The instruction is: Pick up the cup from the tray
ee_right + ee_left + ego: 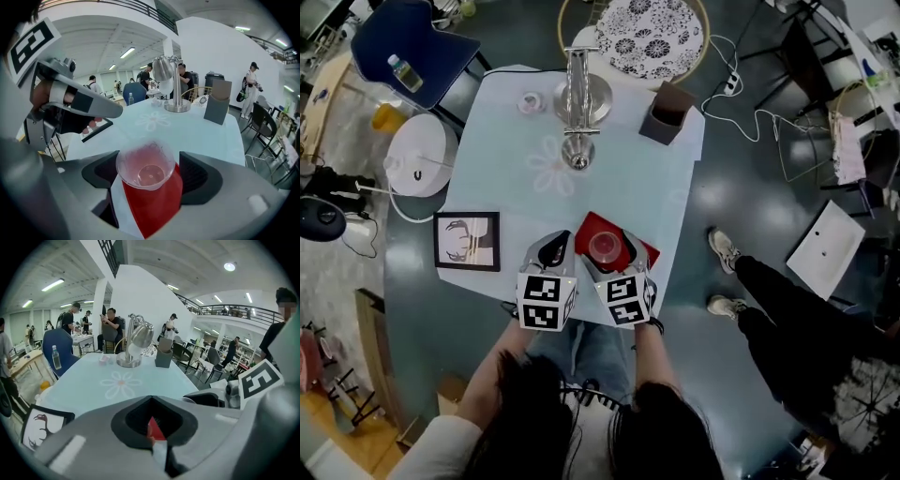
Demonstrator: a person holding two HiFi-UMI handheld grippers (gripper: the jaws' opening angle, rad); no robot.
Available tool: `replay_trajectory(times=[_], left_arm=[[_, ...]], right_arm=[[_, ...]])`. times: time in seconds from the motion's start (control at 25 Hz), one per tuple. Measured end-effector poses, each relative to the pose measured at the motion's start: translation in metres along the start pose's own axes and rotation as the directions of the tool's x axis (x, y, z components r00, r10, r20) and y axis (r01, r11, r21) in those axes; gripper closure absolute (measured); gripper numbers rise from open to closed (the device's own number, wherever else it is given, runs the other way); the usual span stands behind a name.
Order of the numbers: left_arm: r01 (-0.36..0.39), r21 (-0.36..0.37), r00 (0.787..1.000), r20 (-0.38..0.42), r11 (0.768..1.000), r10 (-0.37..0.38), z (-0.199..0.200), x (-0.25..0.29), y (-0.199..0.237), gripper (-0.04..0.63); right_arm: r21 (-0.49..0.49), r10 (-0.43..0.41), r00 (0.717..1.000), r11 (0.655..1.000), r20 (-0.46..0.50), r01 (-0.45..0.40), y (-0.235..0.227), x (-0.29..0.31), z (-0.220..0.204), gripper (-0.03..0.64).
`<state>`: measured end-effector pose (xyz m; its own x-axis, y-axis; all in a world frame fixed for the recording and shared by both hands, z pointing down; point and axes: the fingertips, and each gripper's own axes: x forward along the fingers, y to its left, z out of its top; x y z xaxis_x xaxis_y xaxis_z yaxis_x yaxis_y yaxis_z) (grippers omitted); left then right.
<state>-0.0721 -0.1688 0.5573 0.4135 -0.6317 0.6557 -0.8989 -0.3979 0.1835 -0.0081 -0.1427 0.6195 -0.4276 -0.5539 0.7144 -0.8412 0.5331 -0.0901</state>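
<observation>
Your right hand-held gripper (pixel 149 180) has its jaws against both sides of the clear plastic cup (pixel 605 247), holding it. The cup is upright and empty, directly over the flat red tray (pixel 589 228) at the near edge of the pale blue desk (pixel 609 169). Can't tell whether its base touches the tray. Your left hand-held gripper (pixel 152 425) is narrow, jaws closed down on nothing; only a red sliver of tray shows through the gap. It sits just beside the right one, on the side of the black-framed picture (pixel 467 241).
</observation>
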Motion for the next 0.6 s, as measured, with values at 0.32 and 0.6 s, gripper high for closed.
replay_trajectory(times=[0.32,0.6], left_arm=[[-0.026,-0.023,0.999,-0.025,0.999,0.025,-0.007,0.009,0.008,0.595],[-0.015,-0.028,1.000,-0.006,0.999,0.015,-0.003,0.007,0.006,0.595]], right_arm=[[-0.009,-0.002,1.000,1.000,0.005,0.002,0.003,-0.001,-0.001,0.258],[-0.038,0.004,1.000,0.999,0.025,-0.003,0.006,-0.010,0.008,0.265]])
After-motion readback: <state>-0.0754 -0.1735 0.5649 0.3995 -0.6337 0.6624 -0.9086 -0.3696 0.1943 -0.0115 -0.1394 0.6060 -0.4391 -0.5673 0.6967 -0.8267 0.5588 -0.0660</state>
